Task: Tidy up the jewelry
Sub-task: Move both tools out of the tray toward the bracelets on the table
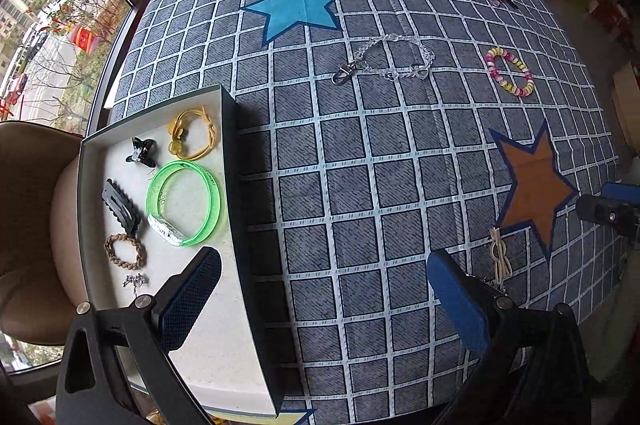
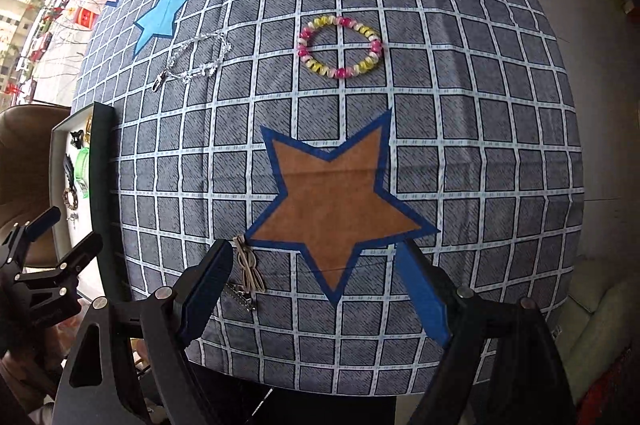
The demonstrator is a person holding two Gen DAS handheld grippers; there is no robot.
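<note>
The nearest loose piece is a thin cream elastic hair tie (image 2: 250,267), lying flat on the desk just beside the lower left point of the brown star; it looks feather-light, soft and limp, so I'd judge it best pinched across its bunched middle, pressing down into the cloth, since it will flop rather than hold shape. Touching it on the near side lies a small metal clip (image 2: 242,299), too small to make out. Farther off lie a pink-and-yellow spiral coil bracelet (image 2: 340,47), springy and easy to grab by its rim, and a clear bead chain with a metal clasp (image 1: 384,63), likely slippery and apt to slither. The right gripper (image 2: 316,291) hangs over the star with its jaws wide apart, nothing between them; the left gripper (image 1: 322,299) is likewise spread and empty, straddling the wall of the dark-rimmed white-lined tray (image 1: 234,161), which already holds a green translucent bangle (image 1: 184,203) and other pieces. The desk wears a soft grey checked cloth (image 1: 360,185) that may ruck under the pads. A window stands to the left.
</note>
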